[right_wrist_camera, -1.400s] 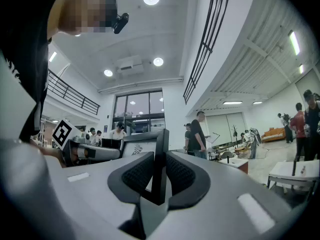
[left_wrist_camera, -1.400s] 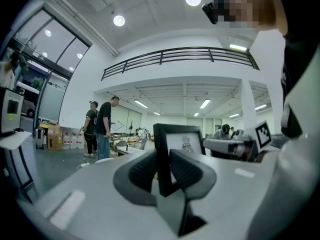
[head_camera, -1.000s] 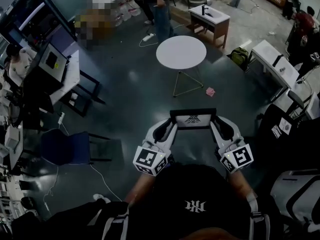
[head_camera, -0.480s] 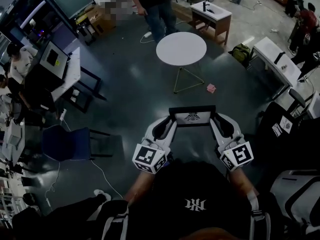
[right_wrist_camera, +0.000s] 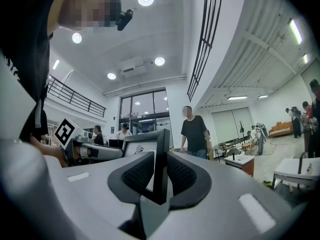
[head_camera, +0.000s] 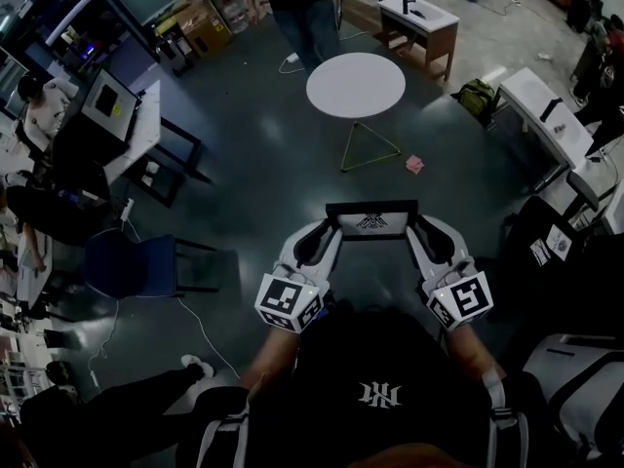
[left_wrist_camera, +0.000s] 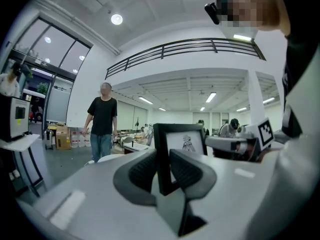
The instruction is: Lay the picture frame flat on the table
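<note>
A black picture frame [head_camera: 371,221] with a white picture hangs in the air in front of me, gripped at both side edges. My left gripper [head_camera: 330,230] is shut on its left edge [left_wrist_camera: 161,159], and my right gripper [head_camera: 414,227] is shut on its right edge [right_wrist_camera: 161,159]. The frame stands upright between the jaws in both gripper views. A round white table [head_camera: 356,84] on a thin wire leg stands well ahead of the frame, with dark floor between.
A person in a black shirt and jeans [head_camera: 304,8] stands just beyond the round table. A small desk [head_camera: 429,22] is at the back right, a white table [head_camera: 541,105] to the right, a blue chair [head_camera: 127,266] and desks to the left.
The view has shifted slightly forward; the round table and the standing person sit a little higher in the picture. Both grippers keep the same hold on the frame.
</note>
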{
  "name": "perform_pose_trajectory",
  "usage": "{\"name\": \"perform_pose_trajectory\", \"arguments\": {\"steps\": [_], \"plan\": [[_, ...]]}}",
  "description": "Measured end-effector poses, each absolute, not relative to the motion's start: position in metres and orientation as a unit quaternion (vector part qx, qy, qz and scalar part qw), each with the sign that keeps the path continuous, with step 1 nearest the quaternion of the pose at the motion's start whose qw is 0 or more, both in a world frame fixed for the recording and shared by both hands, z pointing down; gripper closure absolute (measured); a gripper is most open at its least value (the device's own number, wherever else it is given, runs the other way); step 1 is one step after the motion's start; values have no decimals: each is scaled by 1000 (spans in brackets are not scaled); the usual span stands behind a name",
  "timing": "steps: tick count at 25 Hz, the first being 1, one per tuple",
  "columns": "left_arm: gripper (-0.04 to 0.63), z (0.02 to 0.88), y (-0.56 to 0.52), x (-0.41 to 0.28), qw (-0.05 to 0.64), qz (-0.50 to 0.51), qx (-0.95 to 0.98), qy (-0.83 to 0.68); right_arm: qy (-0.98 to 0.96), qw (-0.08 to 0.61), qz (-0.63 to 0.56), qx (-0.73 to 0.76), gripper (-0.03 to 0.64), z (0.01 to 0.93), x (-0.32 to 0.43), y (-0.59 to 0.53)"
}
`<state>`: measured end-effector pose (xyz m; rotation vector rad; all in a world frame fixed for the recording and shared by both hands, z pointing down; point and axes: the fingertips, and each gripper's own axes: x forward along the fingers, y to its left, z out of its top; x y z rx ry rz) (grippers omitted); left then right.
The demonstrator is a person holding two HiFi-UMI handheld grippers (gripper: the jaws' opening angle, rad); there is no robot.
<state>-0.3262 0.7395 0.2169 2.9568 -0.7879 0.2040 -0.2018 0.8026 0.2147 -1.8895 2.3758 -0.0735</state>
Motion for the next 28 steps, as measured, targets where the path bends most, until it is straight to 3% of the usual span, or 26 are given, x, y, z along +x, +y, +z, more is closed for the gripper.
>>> {"name": "perform_pose_trajectory", "arguments": {"steps": [17,28], "plan": [[515,231,733,-318,58,72,966,-243,778,41,-38,-626,543,227,-193,794],[518,228,622,-282,69,45,971,-223,765,20,-31,-643,543,221,-162,689]]}}
